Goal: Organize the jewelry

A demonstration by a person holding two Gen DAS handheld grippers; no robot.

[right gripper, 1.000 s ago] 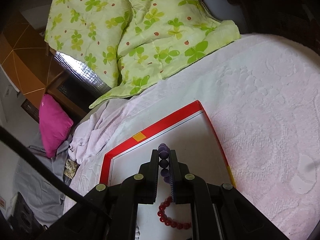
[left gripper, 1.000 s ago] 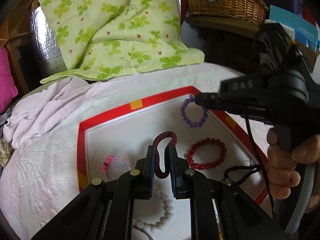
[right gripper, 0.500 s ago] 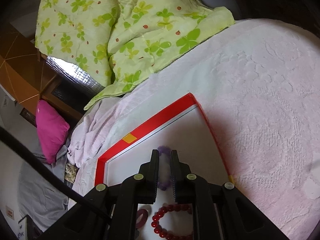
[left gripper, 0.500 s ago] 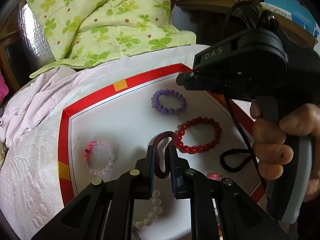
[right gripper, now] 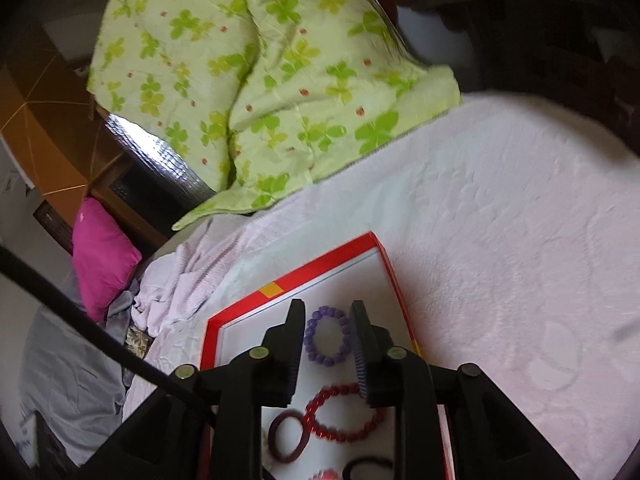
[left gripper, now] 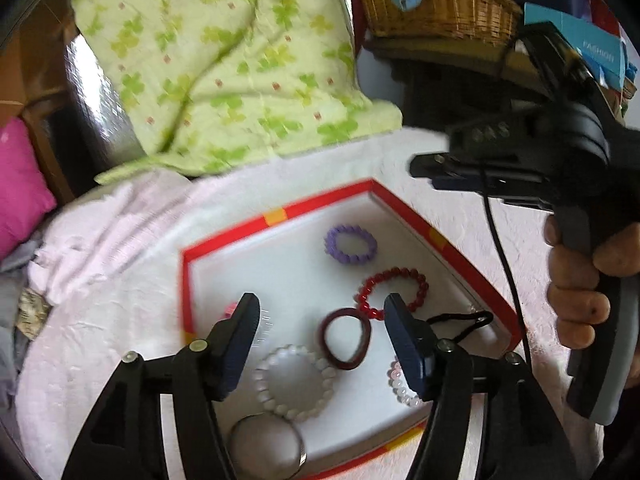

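A white tray with a red rim (left gripper: 328, 201) (right gripper: 332, 252) lies on the pink bedspread. In it lie a purple bead bracelet (left gripper: 351, 245) (right gripper: 328, 342), a red bead bracelet (left gripper: 393, 293) (right gripper: 344, 412), a maroon hair band (left gripper: 345, 338) (right gripper: 287, 436), a white bead bracelet (left gripper: 295, 381), a black hair tie (left gripper: 460, 324), a metal bangle (left gripper: 267, 446) and pink bracelets. My left gripper (left gripper: 322, 312) is open and empty above the maroon band. My right gripper (right gripper: 326, 334) is open and empty above the purple bracelet; it also shows in the left wrist view (left gripper: 520, 152).
A green clover-print quilt (left gripper: 224, 68) (right gripper: 256, 80) is piled at the back of the bed. A wicker basket (left gripper: 436, 4) stands on a shelf at the back right. A magenta pillow (right gripper: 100, 256) lies at the left.
My left gripper has opened and let the maroon hair band drop into the tray. My right gripper has opened, let go of the purple bracelet and drawn back.
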